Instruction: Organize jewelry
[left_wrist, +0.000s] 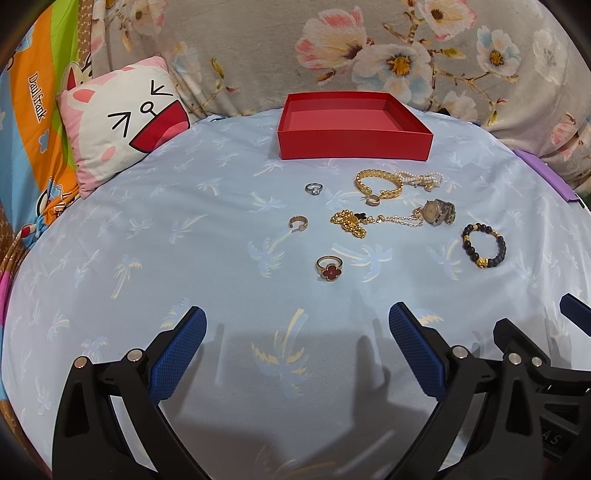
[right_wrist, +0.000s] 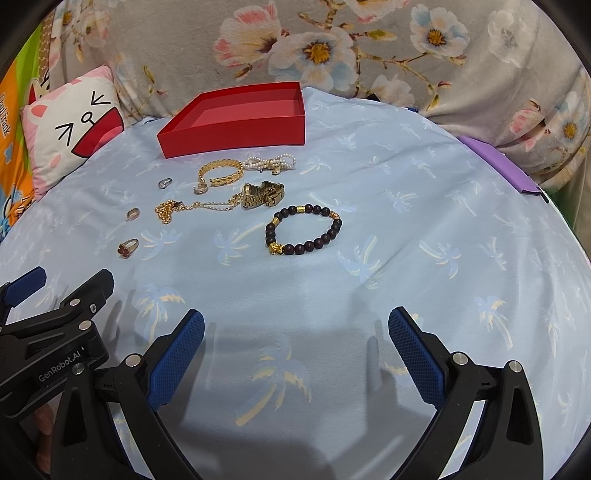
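An empty red box (left_wrist: 354, 142) (right_wrist: 236, 131) stands at the back of the blue sheet. In front of it lie a gold bangle (left_wrist: 378, 183) (right_wrist: 221, 173), a pearl bracelet (left_wrist: 419, 179) (right_wrist: 271, 162), a gold watch (left_wrist: 437, 211) (right_wrist: 263, 195), a gold chain (left_wrist: 351, 221) (right_wrist: 170, 211), a dark bead bracelet (left_wrist: 484, 245) (right_wrist: 303, 230), a silver ring (left_wrist: 314, 189) (right_wrist: 164, 182), a gold hoop (left_wrist: 297, 223) (right_wrist: 132, 213) and a red clover ring (left_wrist: 329, 268) (right_wrist: 127, 248). My left gripper (left_wrist: 297, 325) and right gripper (right_wrist: 295, 326) are open, empty, side by side near the sheet's front.
A cartoon cat pillow (left_wrist: 122, 118) (right_wrist: 70, 125) lies at the back left. A floral blanket (left_wrist: 369, 48) rises behind the box. A purple object (right_wrist: 506, 166) sits at the right edge of the sheet.
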